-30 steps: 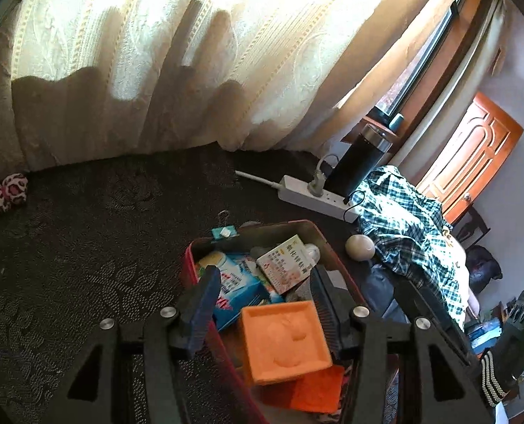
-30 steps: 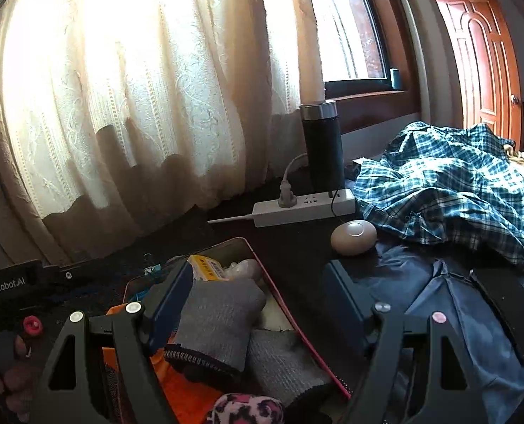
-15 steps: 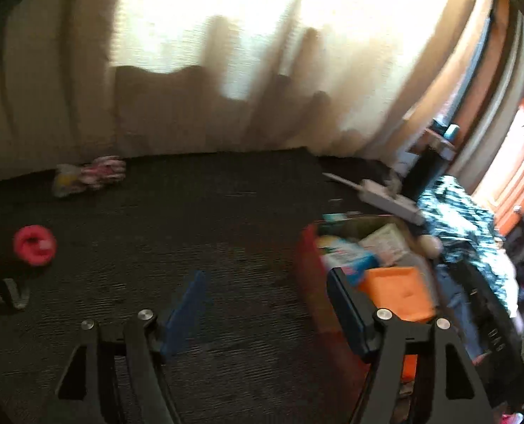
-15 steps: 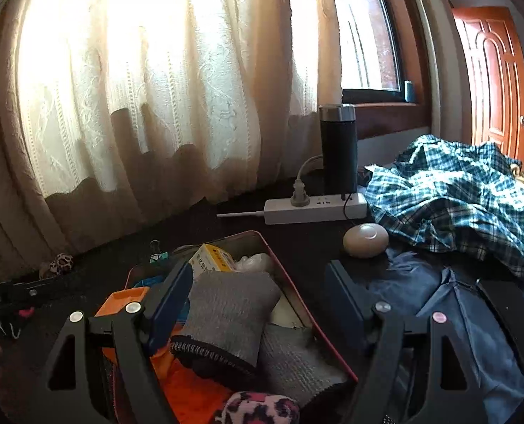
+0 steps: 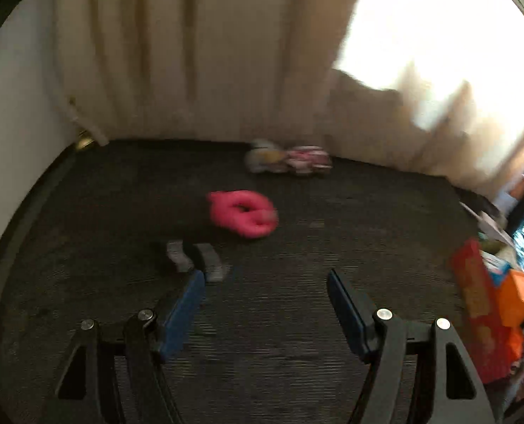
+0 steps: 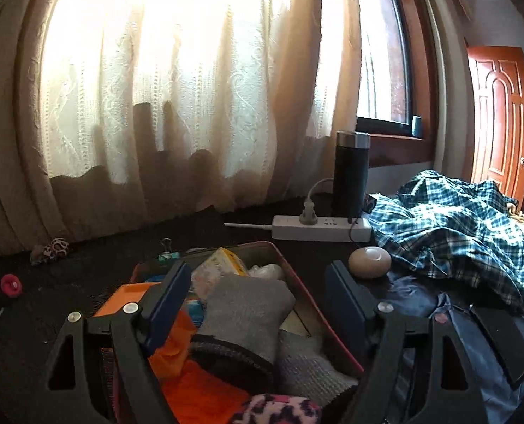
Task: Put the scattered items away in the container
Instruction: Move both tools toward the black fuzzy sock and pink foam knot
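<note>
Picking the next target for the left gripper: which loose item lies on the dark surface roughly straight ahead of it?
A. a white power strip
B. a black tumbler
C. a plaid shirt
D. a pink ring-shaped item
D: in the left wrist view the open, empty left gripper faces the pink ring-shaped item lying on the dark surface; the container sits off at the right edge.

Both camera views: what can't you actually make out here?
- Left wrist view: motion blur smears the pink ring, the grey item and the patterned bundle.
- Right wrist view: the grey sock covers the container contents; the frame edge crops the leopard-print item.
</note>
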Demonstrator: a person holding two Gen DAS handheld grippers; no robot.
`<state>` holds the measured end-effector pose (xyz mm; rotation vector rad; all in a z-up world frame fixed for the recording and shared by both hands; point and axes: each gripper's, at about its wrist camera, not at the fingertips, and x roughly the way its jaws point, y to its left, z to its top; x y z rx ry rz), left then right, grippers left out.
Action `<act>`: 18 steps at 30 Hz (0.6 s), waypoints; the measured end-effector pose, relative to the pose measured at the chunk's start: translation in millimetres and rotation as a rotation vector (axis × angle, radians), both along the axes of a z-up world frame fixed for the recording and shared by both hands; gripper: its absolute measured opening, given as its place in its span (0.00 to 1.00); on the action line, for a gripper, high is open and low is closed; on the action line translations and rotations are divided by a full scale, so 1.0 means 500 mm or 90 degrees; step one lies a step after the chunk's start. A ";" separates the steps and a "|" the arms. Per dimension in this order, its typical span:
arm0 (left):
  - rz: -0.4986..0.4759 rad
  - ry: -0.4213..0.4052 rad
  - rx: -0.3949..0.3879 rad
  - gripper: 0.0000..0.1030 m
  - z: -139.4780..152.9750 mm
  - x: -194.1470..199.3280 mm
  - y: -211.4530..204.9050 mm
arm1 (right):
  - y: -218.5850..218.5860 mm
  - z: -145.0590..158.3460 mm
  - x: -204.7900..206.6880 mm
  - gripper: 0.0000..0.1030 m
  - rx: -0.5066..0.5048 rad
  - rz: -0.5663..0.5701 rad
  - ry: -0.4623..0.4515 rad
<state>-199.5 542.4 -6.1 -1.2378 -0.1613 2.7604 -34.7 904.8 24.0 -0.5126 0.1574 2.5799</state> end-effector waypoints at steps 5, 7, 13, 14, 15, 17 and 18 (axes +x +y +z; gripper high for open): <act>0.055 -0.021 0.003 0.71 -0.021 -0.026 -0.086 | -0.044 0.026 -0.014 0.80 -0.018 0.055 -0.009; 0.064 -0.028 -0.001 0.71 -0.033 -0.036 -0.101 | -0.066 0.034 -0.026 0.80 -0.033 0.079 -0.014; 0.064 -0.051 -0.018 0.71 -0.072 -0.068 -0.114 | -0.135 0.055 -0.064 0.80 -0.078 0.151 -0.028; 0.062 -0.054 -0.017 0.71 -0.078 -0.073 -0.113 | -0.146 0.059 -0.070 0.80 -0.085 0.163 -0.031; 0.061 -0.058 -0.015 0.71 -0.083 -0.077 -0.113 | -0.158 0.062 -0.076 0.80 -0.093 0.174 -0.033; 0.060 -0.063 -0.010 0.71 -0.094 -0.086 -0.114 | -0.183 0.067 -0.092 0.80 -0.106 0.196 -0.040; 0.061 -0.064 -0.006 0.71 -0.098 -0.090 -0.116 | -0.200 0.066 -0.103 0.80 -0.108 0.204 -0.046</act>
